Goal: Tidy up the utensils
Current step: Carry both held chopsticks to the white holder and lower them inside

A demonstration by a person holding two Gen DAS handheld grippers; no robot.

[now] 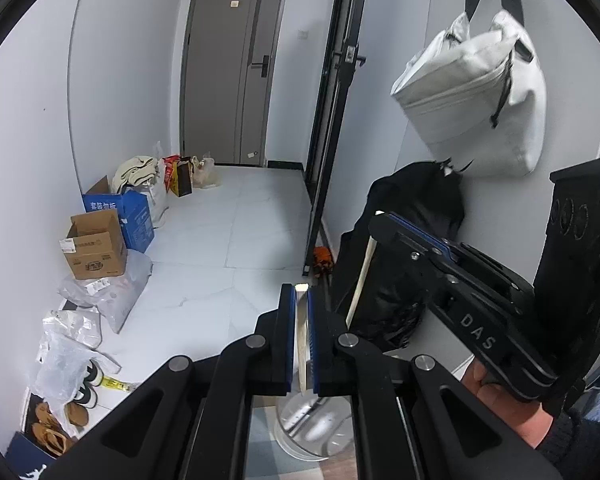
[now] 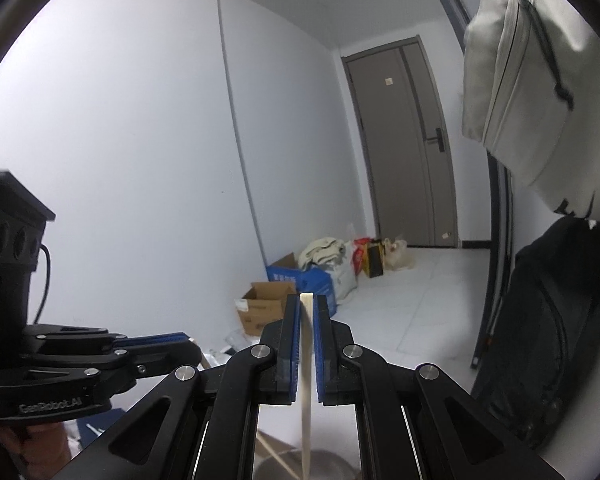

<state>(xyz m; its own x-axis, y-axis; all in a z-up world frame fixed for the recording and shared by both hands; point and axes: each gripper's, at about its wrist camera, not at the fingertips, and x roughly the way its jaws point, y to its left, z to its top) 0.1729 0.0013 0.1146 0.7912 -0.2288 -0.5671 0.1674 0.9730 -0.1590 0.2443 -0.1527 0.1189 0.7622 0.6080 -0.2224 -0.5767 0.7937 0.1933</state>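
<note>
The metal holder (image 1: 316,428) stands low, under both tools; the left gripper (image 1: 299,340) is clamped on a pale chopstick (image 1: 301,344) that points down into it; the right gripper (image 2: 307,352) clamps another chopstick (image 2: 306,400) above the rim; I think a tilted release could let a stick slip outside.

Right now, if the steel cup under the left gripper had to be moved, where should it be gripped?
Probably at its rim, from above: the steel cup stands upright, mouth open, so one finger could go inside the wall, one outside. The left gripper, shut on a chopstick, must release first.
</note>
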